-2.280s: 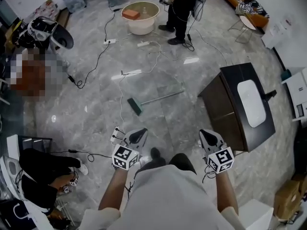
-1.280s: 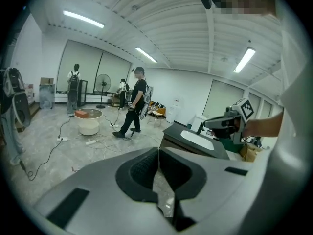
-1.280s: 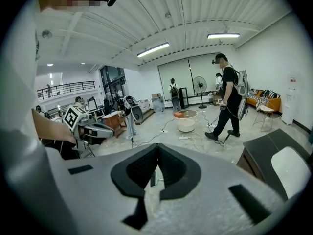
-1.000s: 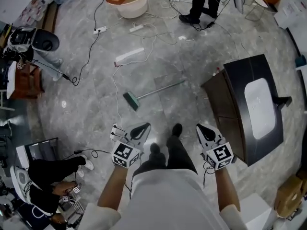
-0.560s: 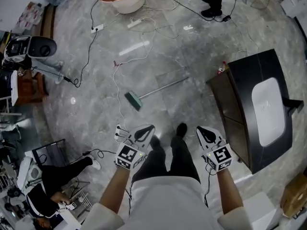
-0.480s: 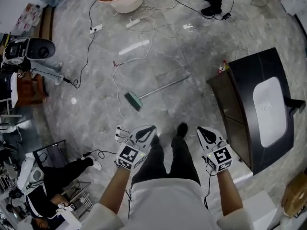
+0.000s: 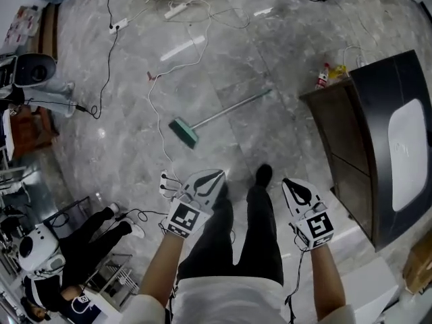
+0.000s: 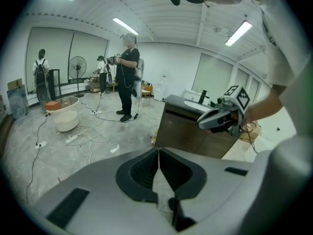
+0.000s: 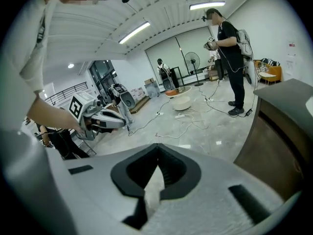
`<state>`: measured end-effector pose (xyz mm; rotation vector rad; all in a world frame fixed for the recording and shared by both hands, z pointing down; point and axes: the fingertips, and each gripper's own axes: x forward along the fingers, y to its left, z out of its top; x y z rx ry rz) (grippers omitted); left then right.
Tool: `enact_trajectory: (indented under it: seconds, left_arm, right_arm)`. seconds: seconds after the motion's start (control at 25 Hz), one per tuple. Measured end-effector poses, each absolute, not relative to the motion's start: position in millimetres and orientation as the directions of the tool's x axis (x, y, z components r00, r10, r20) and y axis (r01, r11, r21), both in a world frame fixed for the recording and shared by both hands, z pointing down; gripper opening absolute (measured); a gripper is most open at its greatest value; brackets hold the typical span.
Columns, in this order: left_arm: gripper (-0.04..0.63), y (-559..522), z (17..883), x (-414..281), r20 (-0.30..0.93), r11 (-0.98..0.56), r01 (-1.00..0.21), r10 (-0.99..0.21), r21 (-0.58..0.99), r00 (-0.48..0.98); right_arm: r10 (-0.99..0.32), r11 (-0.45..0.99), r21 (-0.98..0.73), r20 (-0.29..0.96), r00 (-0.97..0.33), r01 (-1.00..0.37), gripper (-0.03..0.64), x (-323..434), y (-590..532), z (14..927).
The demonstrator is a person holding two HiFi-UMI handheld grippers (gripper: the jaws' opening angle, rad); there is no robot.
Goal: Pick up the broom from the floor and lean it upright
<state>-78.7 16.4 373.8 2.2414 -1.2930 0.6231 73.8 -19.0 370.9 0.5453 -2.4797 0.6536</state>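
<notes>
The broom lies flat on the grey marble floor in the head view, its green head (image 7: 183,131) at the left and its thin pale handle (image 7: 233,107) running up to the right. My left gripper (image 7: 219,174) is shut with nothing in it and hangs a short way below the broom head. My right gripper (image 7: 287,181) is also shut and empty, over by my right foot. In the left gripper view the jaws (image 8: 159,151) meet at a point. The right gripper view shows its jaws (image 9: 157,147) meeting too. Neither gripper view shows the broom.
A dark cabinet (image 7: 351,154) with a white basin top stands to the right. A small red and yellow bottle (image 7: 327,77) sits at its far corner. Cables (image 7: 158,79) and a power strip (image 7: 177,10) cross the floor beyond the broom. A person (image 7: 88,231) crouches at lower left.
Both grippers have come down toward the floor, still shut. I have stepped forward, so the broom lies nearer; it has not moved on the floor.
</notes>
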Motion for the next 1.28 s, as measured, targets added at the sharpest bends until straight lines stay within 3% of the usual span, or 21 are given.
enact_trajectory:
  seconds: [0.68,1.28]
  left_arm:
    - [0.012,17,643,-156,0.636,-0.449,-0.877,-0.631,0.169,0.445]
    - [0.012,-19,840,-170,0.639,-0.520,-0.841,-0.599,0.148,0.483]
  right_arm:
    - [-0.212,0.799,-0.355,0.588,-0.781,-0.485,0.000,10,-20,623]
    - [-0.175,0.870,-0.276,0.601,-0.780,-0.408,0.000,8,-55,783]
